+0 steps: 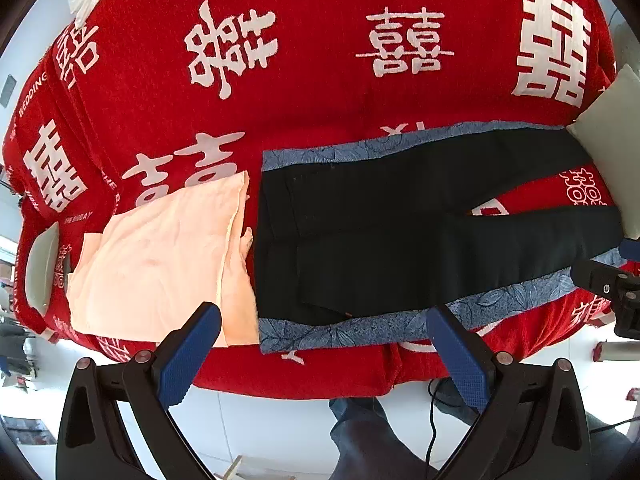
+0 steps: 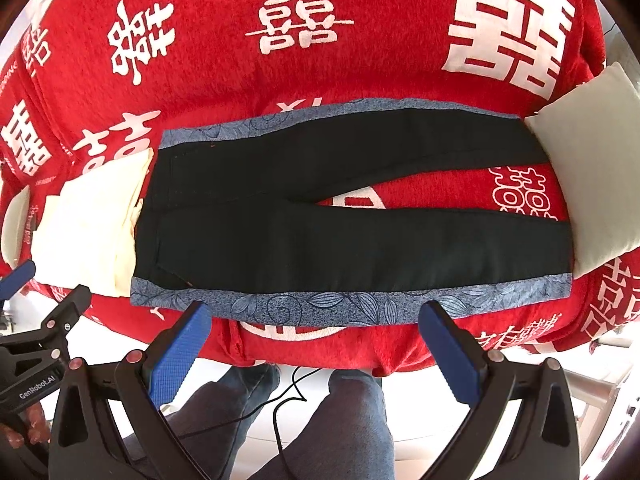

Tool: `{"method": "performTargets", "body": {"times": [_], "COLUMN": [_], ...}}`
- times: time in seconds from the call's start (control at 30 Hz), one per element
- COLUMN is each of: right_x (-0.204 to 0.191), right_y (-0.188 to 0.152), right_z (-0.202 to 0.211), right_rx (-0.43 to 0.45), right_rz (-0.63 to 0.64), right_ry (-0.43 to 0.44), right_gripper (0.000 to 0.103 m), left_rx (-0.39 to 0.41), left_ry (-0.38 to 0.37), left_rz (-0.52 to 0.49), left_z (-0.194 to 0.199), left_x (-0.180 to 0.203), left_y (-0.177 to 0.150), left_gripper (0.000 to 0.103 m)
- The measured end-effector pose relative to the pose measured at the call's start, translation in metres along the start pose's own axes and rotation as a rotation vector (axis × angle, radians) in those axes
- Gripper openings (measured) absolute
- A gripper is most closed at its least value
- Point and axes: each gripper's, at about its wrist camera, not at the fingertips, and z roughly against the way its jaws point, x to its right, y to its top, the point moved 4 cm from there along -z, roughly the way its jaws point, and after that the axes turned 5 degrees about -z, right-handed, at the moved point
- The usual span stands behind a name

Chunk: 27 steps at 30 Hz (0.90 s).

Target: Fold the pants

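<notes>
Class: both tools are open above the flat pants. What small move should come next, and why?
Probably lower the left tool to the near waistband corner of the black pants. Both tools, including the right tool, hang open and empty, the legs lie spread, and nothing is folded yet.

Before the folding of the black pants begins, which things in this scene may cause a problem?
1. The black pants lie on a blue patterned cloth; the open right gripper, near that cloth's front edge, might pinch both layers.
2. The peach folded cloth touches the waistband, so the open left gripper could drag it along.
3. The white pillow appears to cover the leg ends, which may snag a fold.
</notes>
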Motion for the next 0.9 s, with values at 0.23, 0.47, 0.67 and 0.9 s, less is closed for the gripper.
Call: {"method": "performTargets", "body": {"times": [0.23, 0.47, 0.67, 0.9], "right_x": [0.009, 0.022, 0.043, 0.057], "right_y": [0.004, 0.009, 0.014, 0.001], "right_z": [-0.005, -0.01, -0.014, -0.046], "right_rx": [-0.015, -0.043, -0.073, -0.164], "right_rz": [0.012, 0.028, 0.024, -0.111], "right_ry": [0.018, 0.038, 0.109, 0.347], "right_gripper": [0.103, 0.103, 0.103, 0.103], "left_rx": [-0.02, -0.068, -0.078, -0.132], "left_ry": [0.013, -0.004, -0.061, -0.176], "left_rz": [-0.004, 0.084, 0.249, 0.434], "left_z": [-0.001, -0.003, -0.008, -0.042], "left_x": [0.011, 0.018, 0.02, 0.007], "left_y": [0.001, 0.0, -0.006, -0.04], "left_gripper": [0.103, 0.103, 0.103, 0.103]}}
